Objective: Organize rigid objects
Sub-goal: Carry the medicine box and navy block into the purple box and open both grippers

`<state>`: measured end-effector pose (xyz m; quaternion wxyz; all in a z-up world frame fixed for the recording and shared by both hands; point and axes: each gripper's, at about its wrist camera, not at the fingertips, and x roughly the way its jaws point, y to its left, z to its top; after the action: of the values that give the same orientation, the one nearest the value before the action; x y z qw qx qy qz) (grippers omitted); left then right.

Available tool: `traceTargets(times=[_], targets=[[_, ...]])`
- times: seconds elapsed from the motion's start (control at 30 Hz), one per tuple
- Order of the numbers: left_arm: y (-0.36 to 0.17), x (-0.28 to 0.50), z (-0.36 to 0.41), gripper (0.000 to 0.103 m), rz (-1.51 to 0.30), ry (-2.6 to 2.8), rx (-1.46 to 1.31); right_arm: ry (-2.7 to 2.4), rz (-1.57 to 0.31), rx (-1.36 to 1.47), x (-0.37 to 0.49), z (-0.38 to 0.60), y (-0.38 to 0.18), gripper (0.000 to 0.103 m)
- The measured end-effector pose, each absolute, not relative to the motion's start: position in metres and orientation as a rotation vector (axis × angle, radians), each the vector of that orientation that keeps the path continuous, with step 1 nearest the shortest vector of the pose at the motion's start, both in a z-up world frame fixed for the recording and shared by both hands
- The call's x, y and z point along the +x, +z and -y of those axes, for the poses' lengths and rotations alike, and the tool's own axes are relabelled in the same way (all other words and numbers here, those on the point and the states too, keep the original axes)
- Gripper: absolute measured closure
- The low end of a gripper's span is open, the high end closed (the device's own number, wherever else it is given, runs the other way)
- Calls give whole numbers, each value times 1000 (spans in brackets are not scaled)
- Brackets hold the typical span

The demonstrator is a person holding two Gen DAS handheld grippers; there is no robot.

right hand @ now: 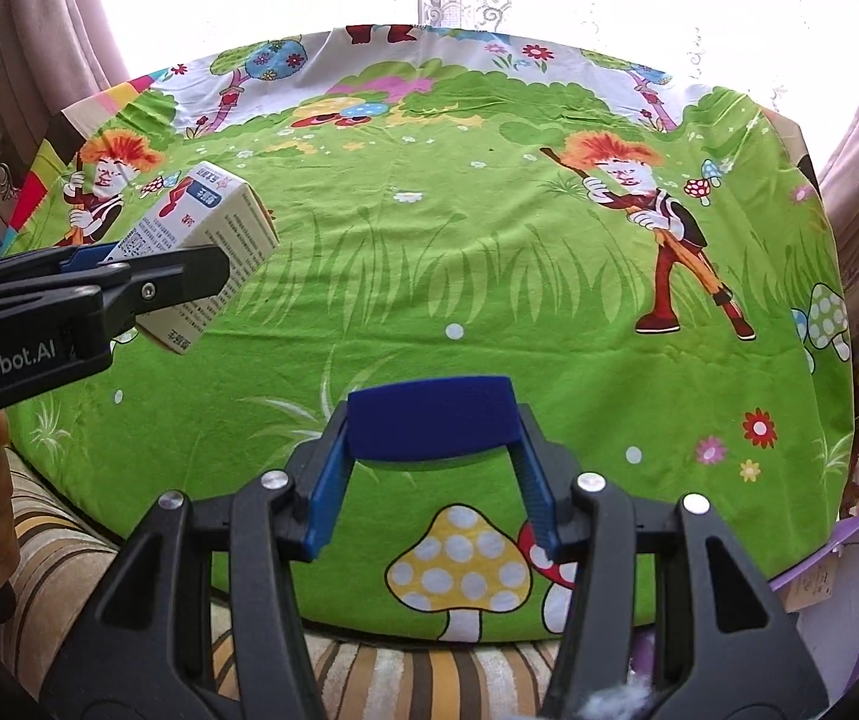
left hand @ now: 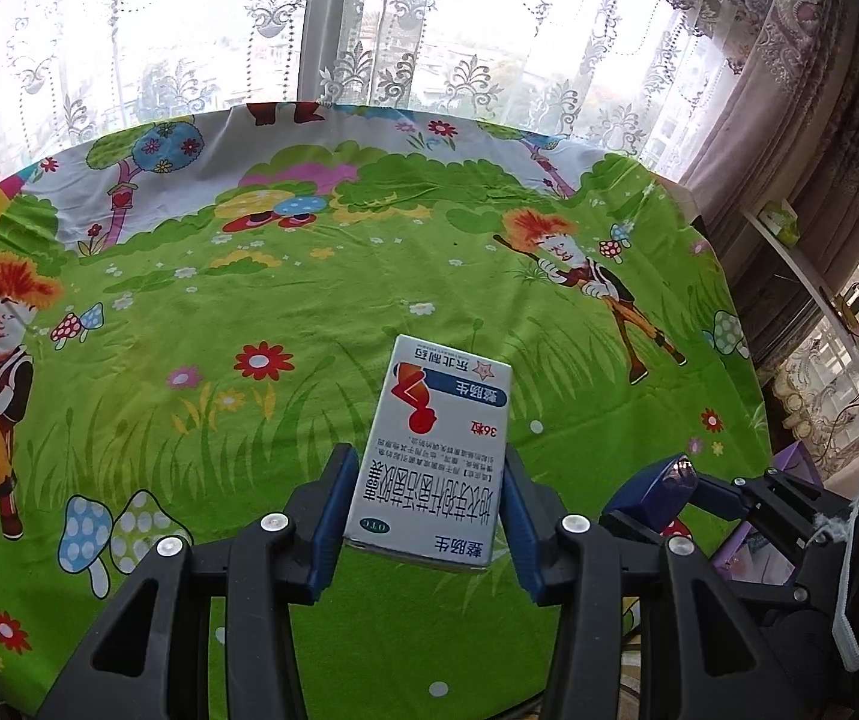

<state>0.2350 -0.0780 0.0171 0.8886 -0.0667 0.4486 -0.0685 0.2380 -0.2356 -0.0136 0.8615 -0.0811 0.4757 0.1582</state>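
— Left gripper (left hand: 423, 516)?
— Pinching a smooth white cardboard medicine box (left hand: 435, 450) by its long sides, lifted clear of the cartoon-printed green tablecloth (left hand: 249, 300).
— Right gripper (right hand: 432, 480)?
— Clamped on a blue, matte, rounded rectangular block (right hand: 432, 420), low over the cloth's near edge.

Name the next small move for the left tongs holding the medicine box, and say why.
Probably lower the medicine box onto the green tablecloth and set it flat: the left tongs hold it tilted above the cloth, while the right tongs already grip a blue block.
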Motion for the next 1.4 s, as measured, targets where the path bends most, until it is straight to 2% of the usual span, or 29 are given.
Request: traceTargets(times=[0.3, 0.6, 1.1, 1.33, 1.4], targets=[[44, 199, 139, 56, -901, -261, -58, 221, -976, -100, 195, 296, 9, 48], [48, 163, 204, 56, -920, -386, 7, 116, -959, -54, 155, 360, 26, 48], [31, 112, 318, 56, -1050, -591, 30, -131, -954, 26, 83, 468, 35, 48], [23, 104, 346, 55, -1078, -626, 68, -215, -965, 72, 67, 502, 32, 48], [22, 102, 350, 53, -1083, -635, 85, -225, -964, 83, 65, 506, 32, 45]])
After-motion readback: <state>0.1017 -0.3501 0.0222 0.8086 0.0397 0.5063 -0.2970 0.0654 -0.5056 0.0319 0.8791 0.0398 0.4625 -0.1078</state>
